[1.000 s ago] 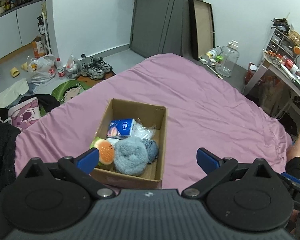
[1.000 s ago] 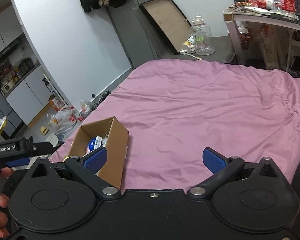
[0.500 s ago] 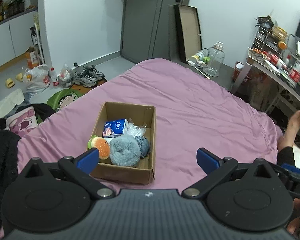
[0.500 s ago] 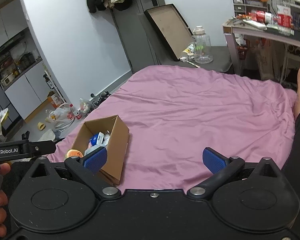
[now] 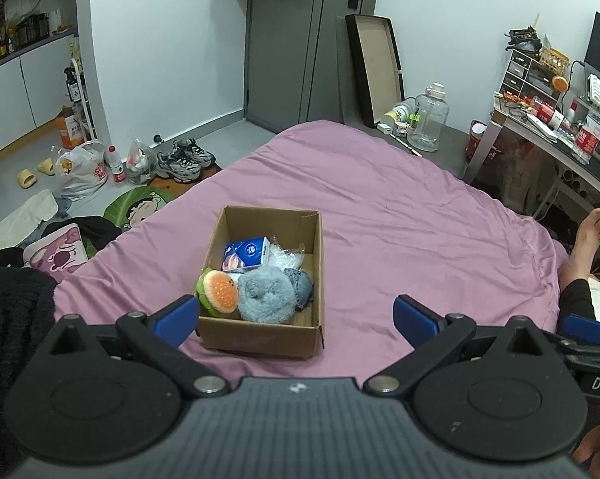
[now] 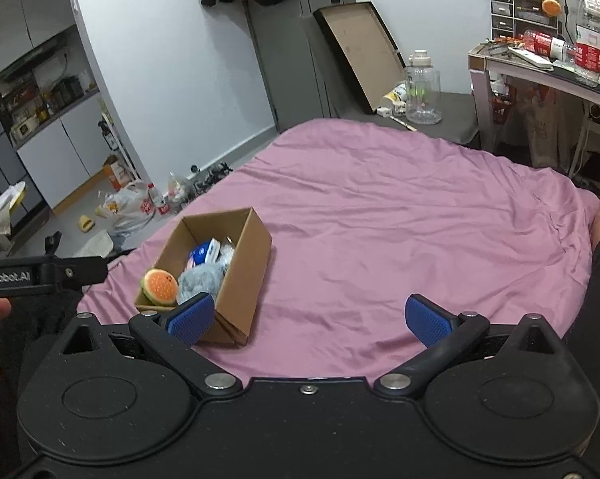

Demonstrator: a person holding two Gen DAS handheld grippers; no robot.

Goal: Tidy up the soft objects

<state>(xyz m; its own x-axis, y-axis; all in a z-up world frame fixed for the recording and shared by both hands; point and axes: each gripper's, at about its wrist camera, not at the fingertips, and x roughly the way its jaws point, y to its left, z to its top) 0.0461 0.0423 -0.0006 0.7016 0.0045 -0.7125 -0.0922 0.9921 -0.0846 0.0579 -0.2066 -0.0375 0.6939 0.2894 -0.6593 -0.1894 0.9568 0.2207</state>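
A cardboard box (image 5: 260,333) stands on the pink bedsheet (image 5: 400,219). It holds a burger-shaped plush (image 5: 218,290), a fluffy blue-grey plush (image 5: 265,295), a darker blue soft item (image 5: 302,285), a blue tissue pack (image 5: 247,253) and a clear plastic bag (image 5: 286,253). My left gripper (image 5: 296,317) is open and empty, held above and behind the box. My right gripper (image 6: 308,319) is open and empty, to the right of the box (image 6: 244,271). The burger plush (image 6: 160,286) and tissue pack (image 6: 206,253) also show in the right wrist view.
The floor left of the bed holds shoes (image 5: 184,159), plastic bags (image 5: 82,167), slippers and clothes. A large water jug (image 5: 431,117) and a leaning frame (image 5: 376,68) stand past the bed. A cluttered desk (image 5: 559,135) is at the right. A person's foot (image 5: 587,235) rests at the bed's right edge.
Both grippers have pulled back and risen away from the box, which now looks smaller and farther. Both stay open and empty. The box contents have not moved.
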